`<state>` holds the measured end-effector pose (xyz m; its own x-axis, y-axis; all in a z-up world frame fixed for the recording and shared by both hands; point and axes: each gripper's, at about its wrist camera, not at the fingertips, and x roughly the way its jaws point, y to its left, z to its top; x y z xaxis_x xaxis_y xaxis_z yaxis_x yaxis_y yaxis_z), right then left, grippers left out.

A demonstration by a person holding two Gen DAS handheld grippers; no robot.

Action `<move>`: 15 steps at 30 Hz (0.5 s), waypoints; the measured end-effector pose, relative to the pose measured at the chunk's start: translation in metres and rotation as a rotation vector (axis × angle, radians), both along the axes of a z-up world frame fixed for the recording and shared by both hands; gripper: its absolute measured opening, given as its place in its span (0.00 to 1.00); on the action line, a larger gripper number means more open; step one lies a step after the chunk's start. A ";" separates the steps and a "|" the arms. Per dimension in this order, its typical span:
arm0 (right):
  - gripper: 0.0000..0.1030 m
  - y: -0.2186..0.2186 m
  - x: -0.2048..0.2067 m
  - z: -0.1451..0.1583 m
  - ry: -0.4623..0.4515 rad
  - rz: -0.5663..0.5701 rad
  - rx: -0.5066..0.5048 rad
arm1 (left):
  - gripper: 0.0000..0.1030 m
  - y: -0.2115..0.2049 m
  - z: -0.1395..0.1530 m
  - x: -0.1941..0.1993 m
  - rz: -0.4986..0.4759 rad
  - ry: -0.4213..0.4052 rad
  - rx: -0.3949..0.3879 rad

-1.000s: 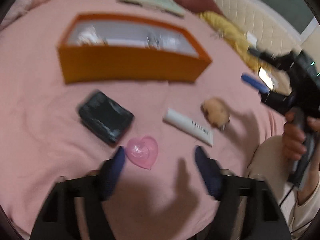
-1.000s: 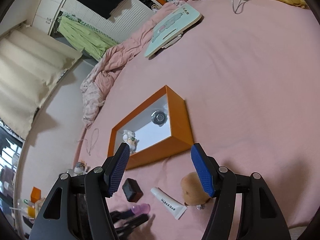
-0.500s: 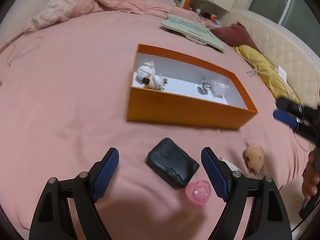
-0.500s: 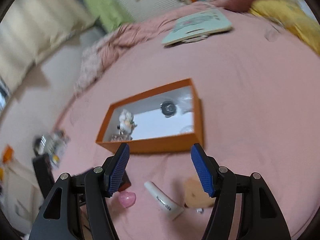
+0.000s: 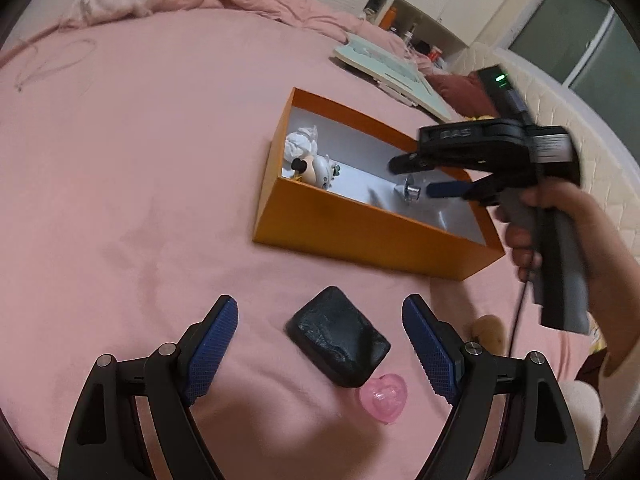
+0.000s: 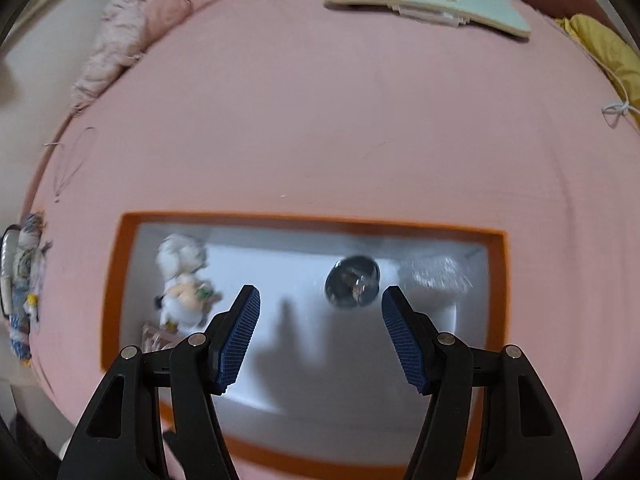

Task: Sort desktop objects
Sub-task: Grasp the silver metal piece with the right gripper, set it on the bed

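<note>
The rectangular orange cardboard box with its pale grey inside lies on the pink bedsheet, with wide bare sheet to its left and beyond it. The right gripper hangs over the box's open top, jaws apart and empty. Under it sit a shiny round metal piece, a white plush figure and a crinkled clear wrap, all blurred. The left gripper, jaws wide with nothing between the pads, has just been opening over a black textured pouch lying near the box's front wall. A translucent pink heart-shaped case touches the pouch's near corner. A tan fuzzy ball is partly hidden behind the left gripper's right finger.
</note>
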<state>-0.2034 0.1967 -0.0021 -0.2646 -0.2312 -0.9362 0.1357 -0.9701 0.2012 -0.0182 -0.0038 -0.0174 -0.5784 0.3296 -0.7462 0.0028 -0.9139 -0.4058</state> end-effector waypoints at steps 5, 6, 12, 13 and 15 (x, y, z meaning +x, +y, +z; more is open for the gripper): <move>0.32 -0.002 -0.018 -0.026 -0.083 -0.018 0.054 | 0.81 0.004 0.000 -0.001 -0.020 -0.004 0.015; 0.32 -0.002 -0.017 -0.025 -0.078 -0.019 0.056 | 0.81 0.005 0.001 -0.001 -0.022 0.001 0.012; 0.31 0.006 -0.001 -0.011 -0.030 -0.018 -0.001 | 0.81 0.004 0.001 -0.001 -0.002 0.007 0.003; 0.31 0.008 0.006 -0.003 -0.010 -0.015 -0.025 | 0.81 0.003 0.001 -0.001 0.004 0.007 0.001; 0.31 0.013 0.021 0.015 0.034 -0.004 -0.061 | 0.81 0.001 0.001 -0.001 0.018 0.004 -0.005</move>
